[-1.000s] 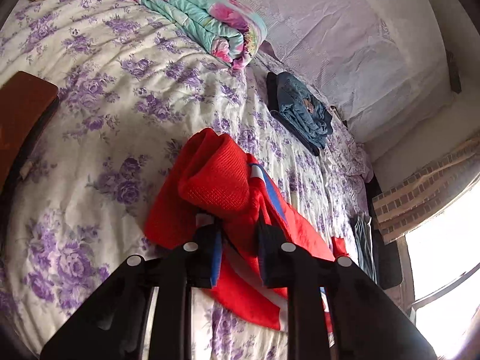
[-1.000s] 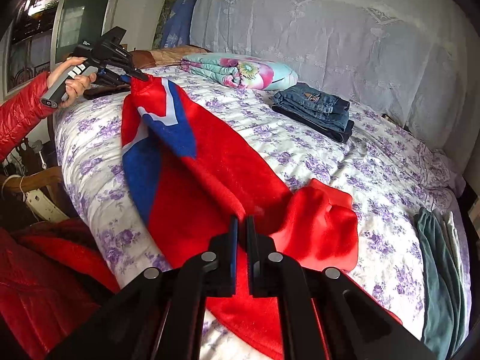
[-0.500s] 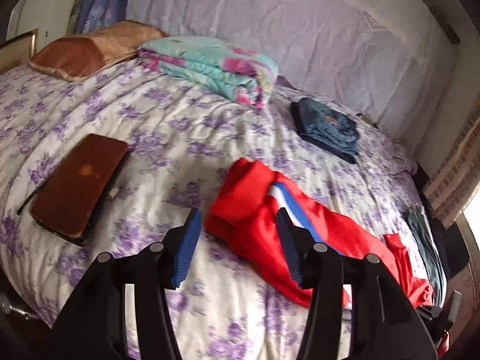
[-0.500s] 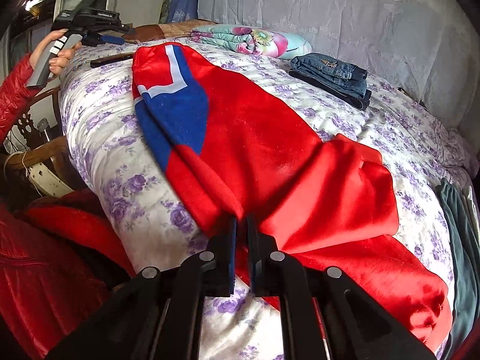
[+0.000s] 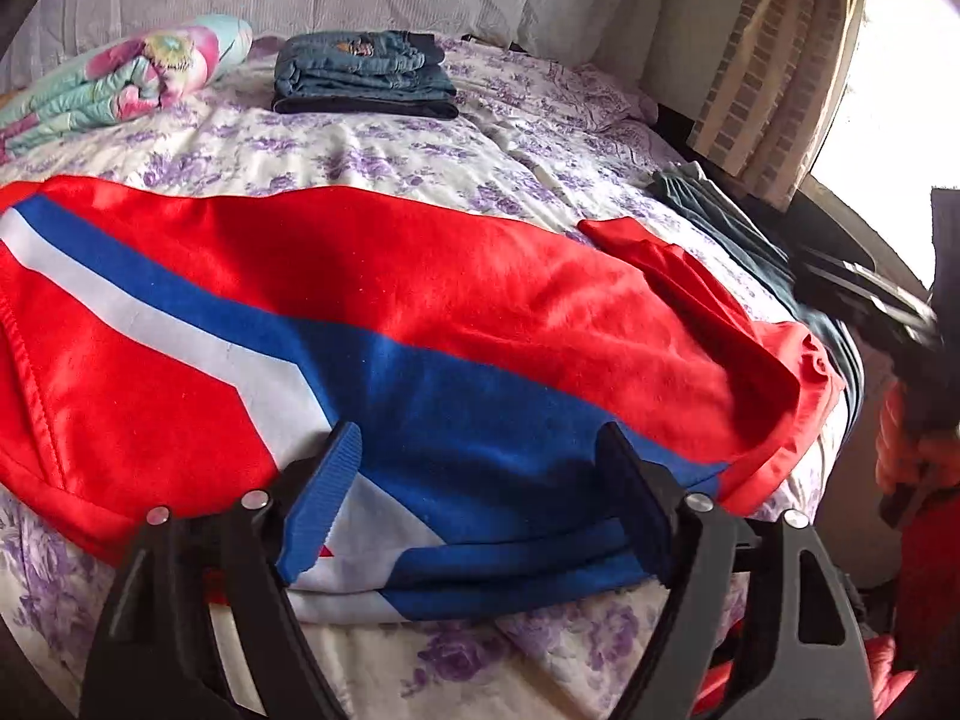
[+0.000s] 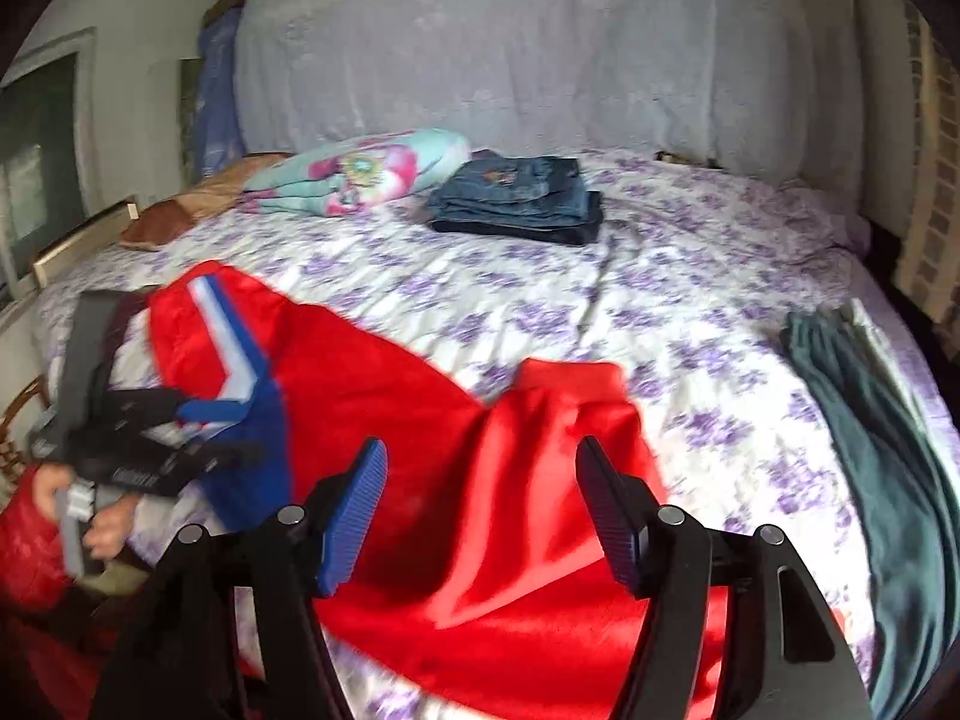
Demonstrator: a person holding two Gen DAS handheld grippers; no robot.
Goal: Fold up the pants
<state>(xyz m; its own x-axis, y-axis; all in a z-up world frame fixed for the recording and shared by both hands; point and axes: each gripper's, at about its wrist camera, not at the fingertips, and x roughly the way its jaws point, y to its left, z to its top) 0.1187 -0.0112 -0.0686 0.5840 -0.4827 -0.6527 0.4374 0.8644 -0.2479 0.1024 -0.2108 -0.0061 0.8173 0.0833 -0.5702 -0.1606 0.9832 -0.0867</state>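
Red pants [image 5: 420,276] with a blue and white side stripe lie stretched along the front of the flowered bed [image 5: 420,156]. My left gripper [image 5: 477,444] hovers low over the blue part at the near edge. Its jaws are opening and the pads press on nothing. In the right wrist view the left gripper [image 6: 198,420] shows at the far left, in a hand with a red sleeve. My right gripper [image 6: 483,456] hangs over the other end of the red pants [image 6: 480,510]. Its jaws are opening too, with cloth below them but none gripped.
Folded jeans [image 6: 522,198] and a folded floral quilt [image 6: 360,174] lie at the back of the bed. A dark green garment [image 6: 870,450] lies along the right edge. A brown pillow [image 6: 198,204] sits at the back left. A curtain [image 5: 780,60] and bright window are on the right.
Both grippers were shut on the red pants and have let go. The pants, held up and bunched before, now lie flat on the bed. The left gripper has swung along the pants.
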